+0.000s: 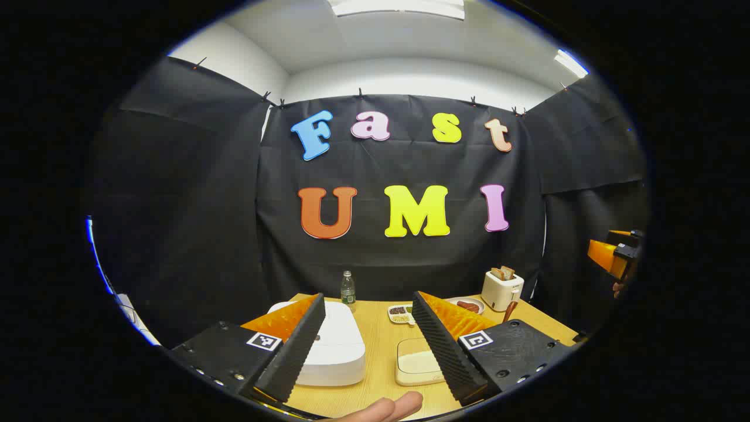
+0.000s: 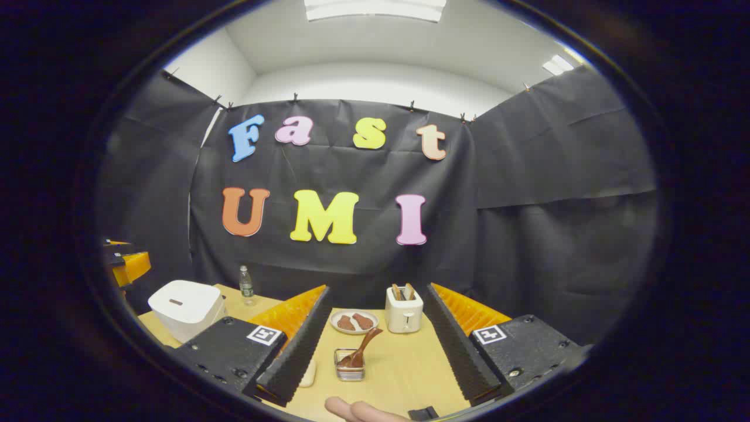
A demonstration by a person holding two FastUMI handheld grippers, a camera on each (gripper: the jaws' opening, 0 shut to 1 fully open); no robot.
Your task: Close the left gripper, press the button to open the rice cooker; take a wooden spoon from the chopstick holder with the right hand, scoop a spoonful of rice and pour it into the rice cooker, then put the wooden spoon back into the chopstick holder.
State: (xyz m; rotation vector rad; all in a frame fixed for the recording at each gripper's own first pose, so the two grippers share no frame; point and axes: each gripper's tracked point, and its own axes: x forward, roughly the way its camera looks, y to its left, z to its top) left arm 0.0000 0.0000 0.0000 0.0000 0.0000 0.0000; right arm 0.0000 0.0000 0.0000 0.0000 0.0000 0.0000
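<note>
With both the left gripper [image 1: 368, 346] and right gripper [image 2: 376, 346] gaping wide and empty, the left should pinch fully closed before squarely pressing the rice cooker [image 1: 334, 346] button.

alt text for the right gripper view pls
The right gripper hangs open above a wooden table, aimed at a wooden spoon leaning in a small chopstick holder. Behind stand a plate of food and a toaster; the closed white rice cooker sits far left.
</note>
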